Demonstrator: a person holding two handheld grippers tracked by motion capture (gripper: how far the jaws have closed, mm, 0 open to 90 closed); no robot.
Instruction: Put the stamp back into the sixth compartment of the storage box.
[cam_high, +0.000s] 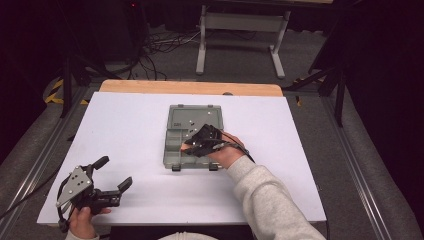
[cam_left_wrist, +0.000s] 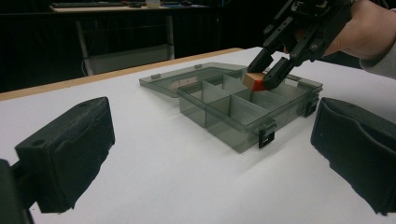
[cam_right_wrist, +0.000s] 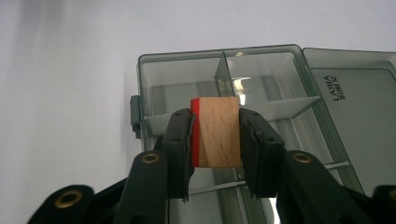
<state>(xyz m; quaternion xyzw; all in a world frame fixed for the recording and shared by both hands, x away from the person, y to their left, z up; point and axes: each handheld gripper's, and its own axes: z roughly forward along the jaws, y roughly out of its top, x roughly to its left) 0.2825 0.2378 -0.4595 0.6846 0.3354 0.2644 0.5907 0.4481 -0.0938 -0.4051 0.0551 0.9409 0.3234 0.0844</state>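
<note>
Hanging just above an open grey compartment box, a small wooden block with one red face is pinched between the pads of the right gripper, gripped on two opposite sides so it stays level, apparently for lowering into a compartment. The box's lid lies flat behind it, leaving the dividers clear. Well left of the box and nearer the person, the left gripper rests on the white table, jaws spread and holding nothing.
</note>
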